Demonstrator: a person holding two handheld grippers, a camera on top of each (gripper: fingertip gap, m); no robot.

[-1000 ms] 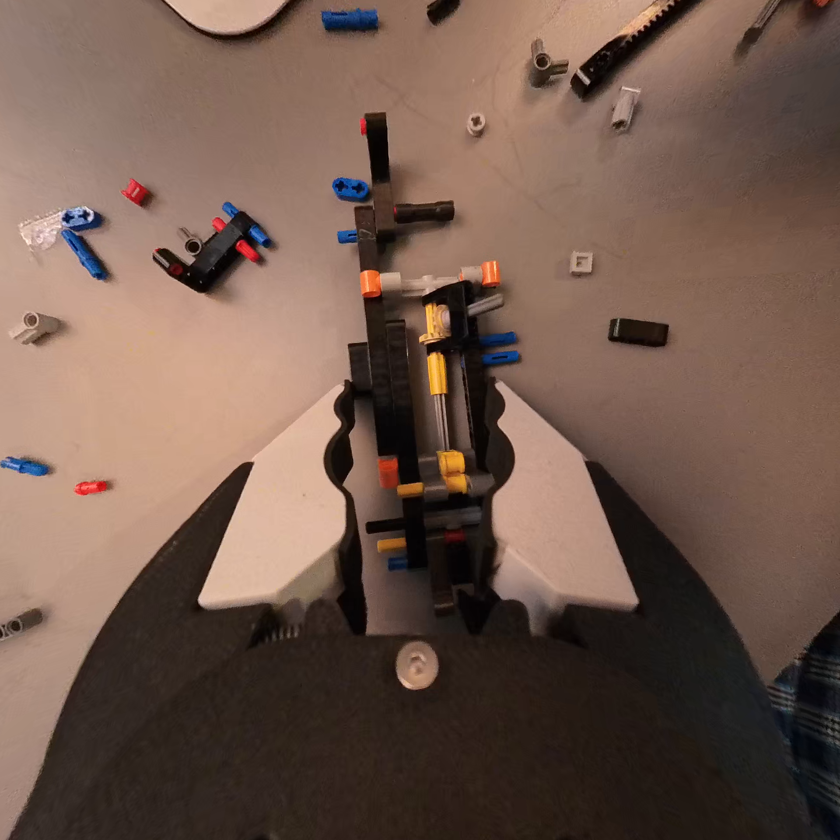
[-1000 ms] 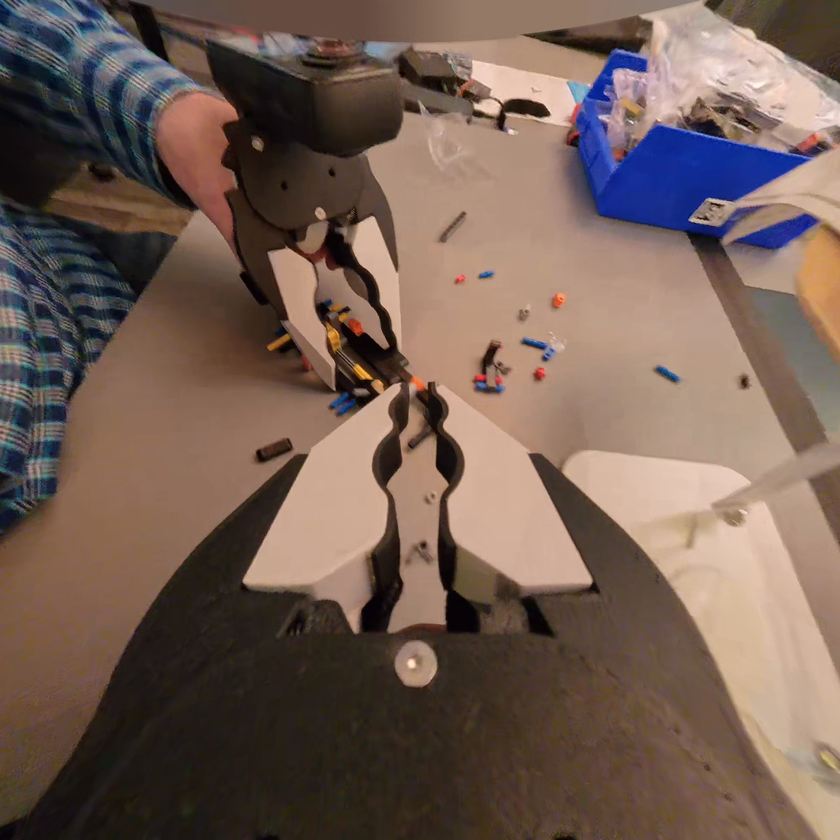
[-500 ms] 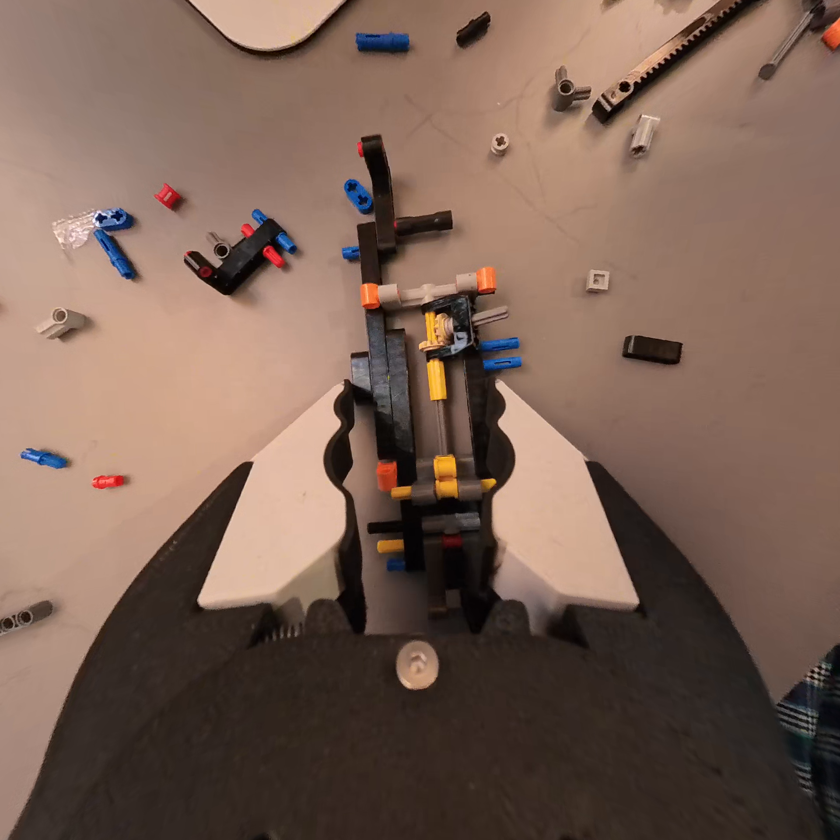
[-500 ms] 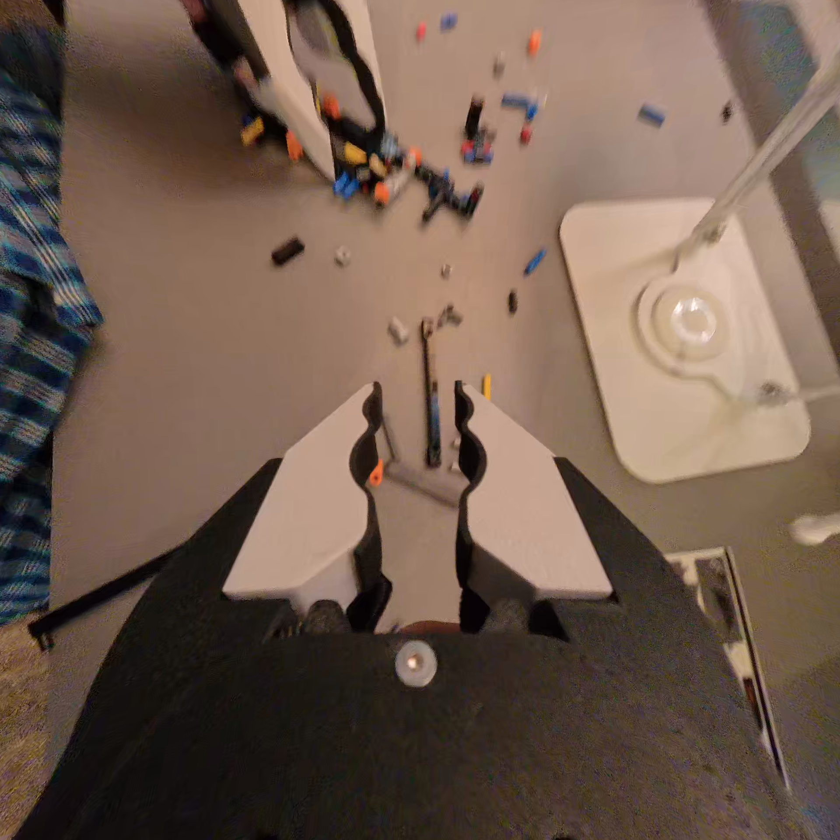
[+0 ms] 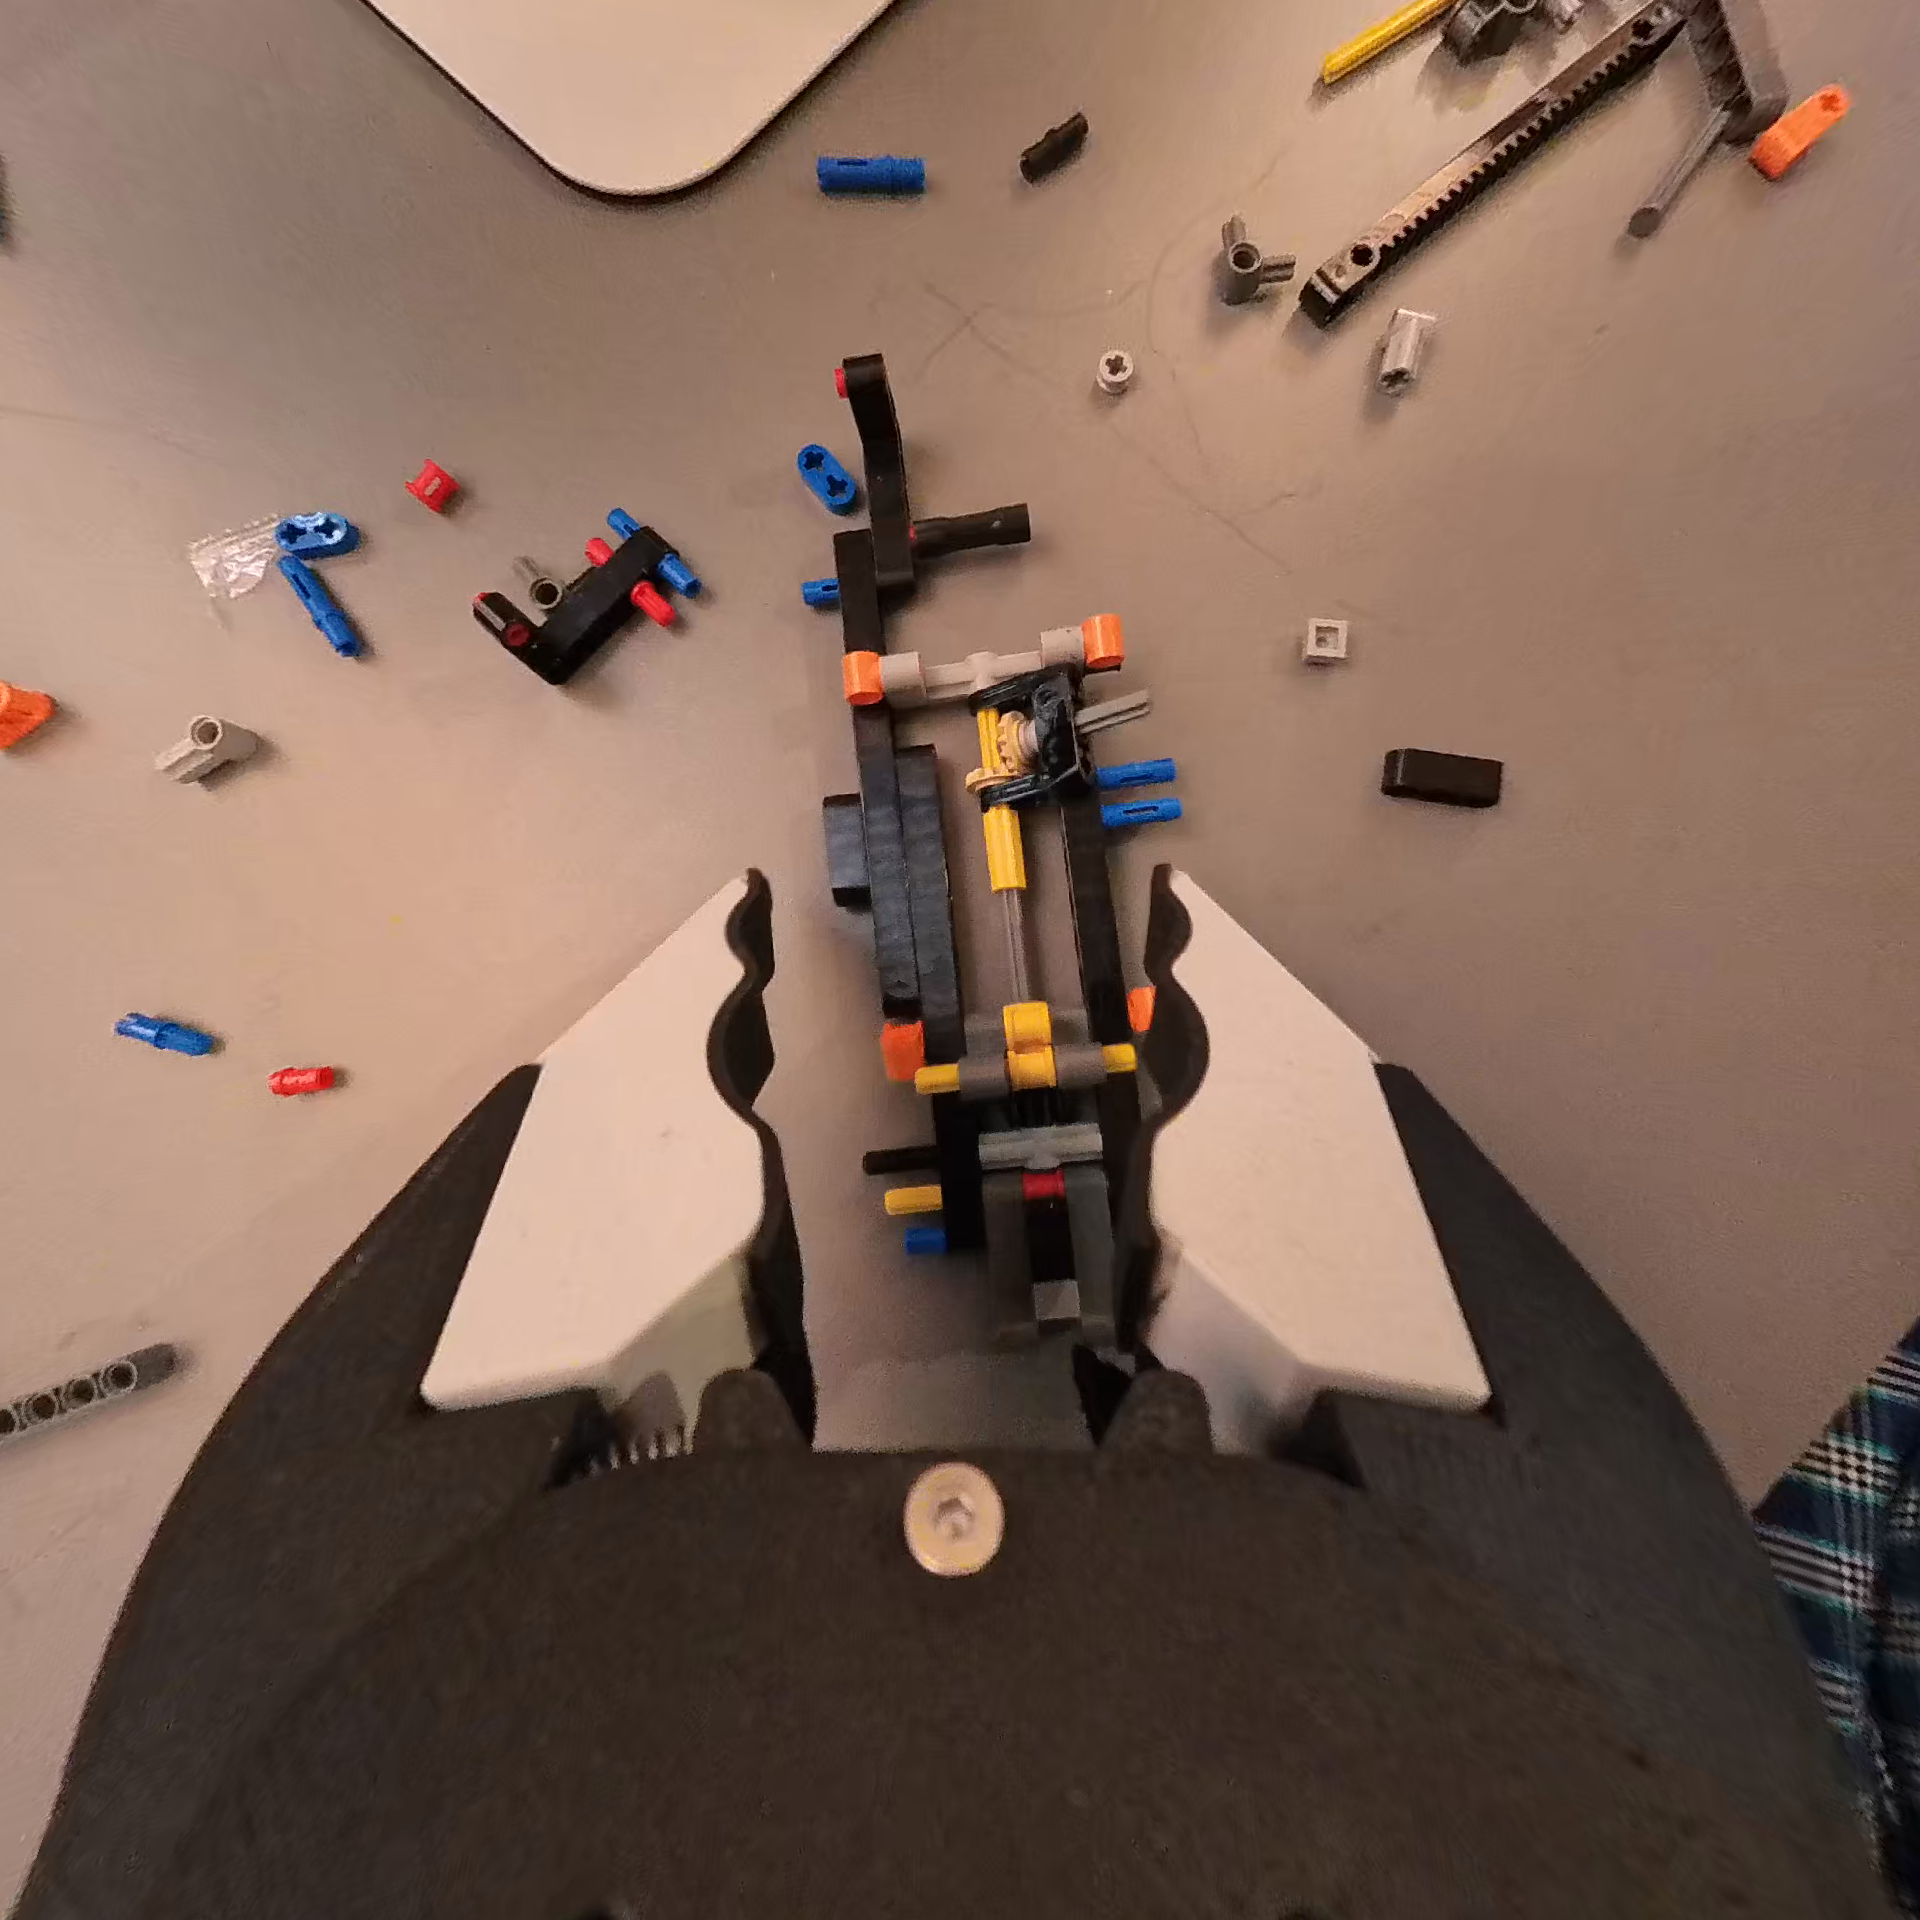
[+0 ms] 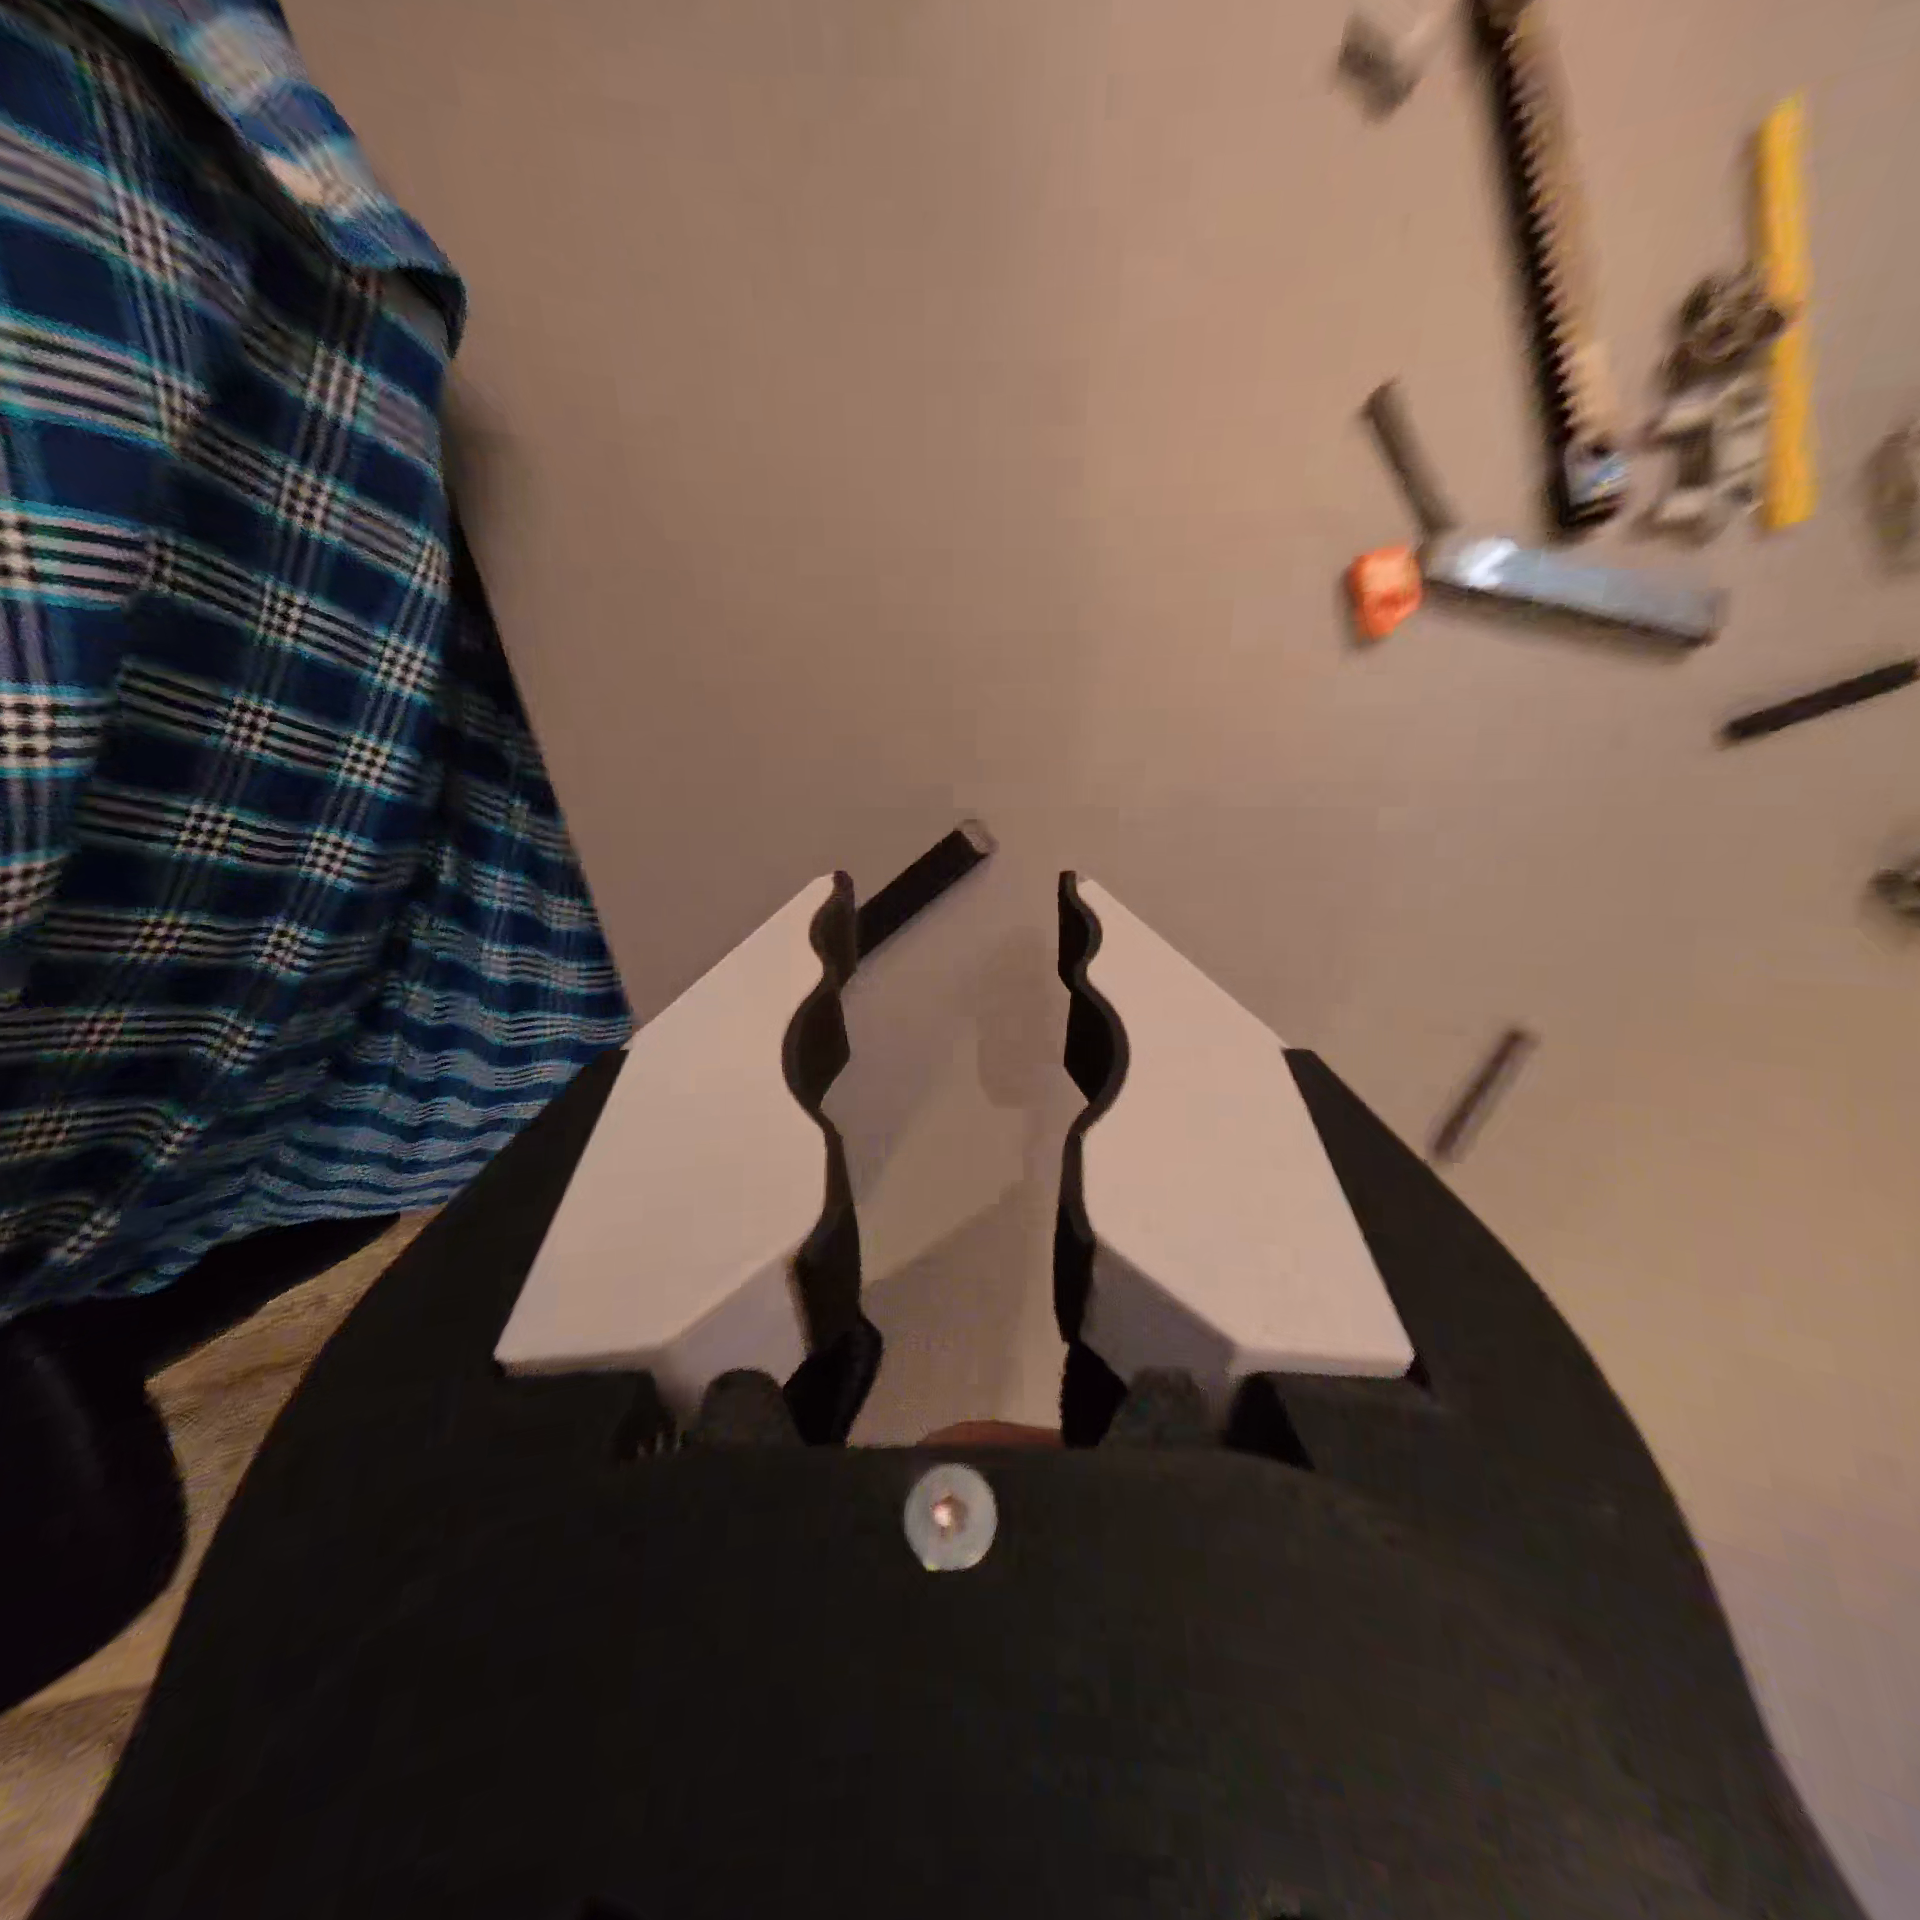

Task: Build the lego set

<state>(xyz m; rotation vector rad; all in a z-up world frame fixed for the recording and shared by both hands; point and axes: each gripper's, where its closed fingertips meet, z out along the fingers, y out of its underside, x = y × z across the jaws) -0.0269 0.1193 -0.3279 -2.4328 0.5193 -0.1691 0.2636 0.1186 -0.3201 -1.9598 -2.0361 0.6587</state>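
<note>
A long black Lego assembly [image 5: 914, 883] with yellow, orange, grey and blue parts lies on the grey table [image 5: 1558, 987]. It sits between the fingers of my left gripper [image 5: 956, 883]. The jaws are open: the left finger stands clear of the assembly and the right finger is close beside it. My right gripper [image 6: 956, 883] is open and empty over bare table. A thin black axle [image 6: 920, 888] lies just past its left fingertip. The right wrist view is blurred.
Loose pieces lie around: a small black sub-assembly with red and blue pins [image 5: 587, 597], a short black beam [image 5: 1441, 776], a black toothed rack [image 5: 1475, 182], a grey beam [image 5: 83, 1392]. A white lamp base [image 5: 623, 73] is far left. A plaid sleeve [image 6: 208, 623] fills the right view's left side. Some 30 cm of space lies between my two pairs of fingers. To the grey beam [image 5: 83, 1392]: left tips about 15 cm, right tips about 50 cm.
My left gripper's jaws have opened off the assembly, which now rests on the table. My right gripper has swung away from the assembly to another part of the table and opened wider.
</note>
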